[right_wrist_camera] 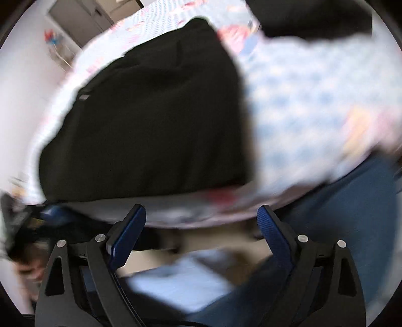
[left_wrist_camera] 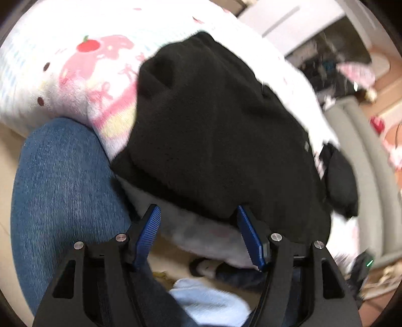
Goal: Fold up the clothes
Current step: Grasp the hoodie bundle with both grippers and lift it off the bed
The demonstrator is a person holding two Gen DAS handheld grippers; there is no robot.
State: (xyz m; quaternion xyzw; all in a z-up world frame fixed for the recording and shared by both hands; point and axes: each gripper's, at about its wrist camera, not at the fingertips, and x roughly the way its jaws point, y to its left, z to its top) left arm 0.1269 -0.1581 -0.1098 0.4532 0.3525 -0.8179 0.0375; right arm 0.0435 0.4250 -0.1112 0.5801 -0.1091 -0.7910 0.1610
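Observation:
A black garment [left_wrist_camera: 213, 130] lies folded on a bed with a white, pink-printed cover [left_wrist_camera: 83, 65]. Its near edge hangs over the bed's side. My left gripper [left_wrist_camera: 198, 213] stands open just below that edge, blue pads [left_wrist_camera: 150, 226] apart with nothing between them. The right wrist view is blurred; it shows the same black garment [right_wrist_camera: 155, 125] on the blue-and-white checked cover [right_wrist_camera: 301, 100]. My right gripper [right_wrist_camera: 202, 213] is open wide below the bed's edge, holding nothing.
A person's knee in blue jeans [left_wrist_camera: 57, 191] presses against the bed at the left; the other leg [right_wrist_camera: 339, 201] is at the right. A pale blue cloth [left_wrist_camera: 208, 301] lies on the floor below. A dark item [right_wrist_camera: 314, 17] lies on the far side of the bed. Cluttered furniture [left_wrist_camera: 334, 63] stands beyond the bed.

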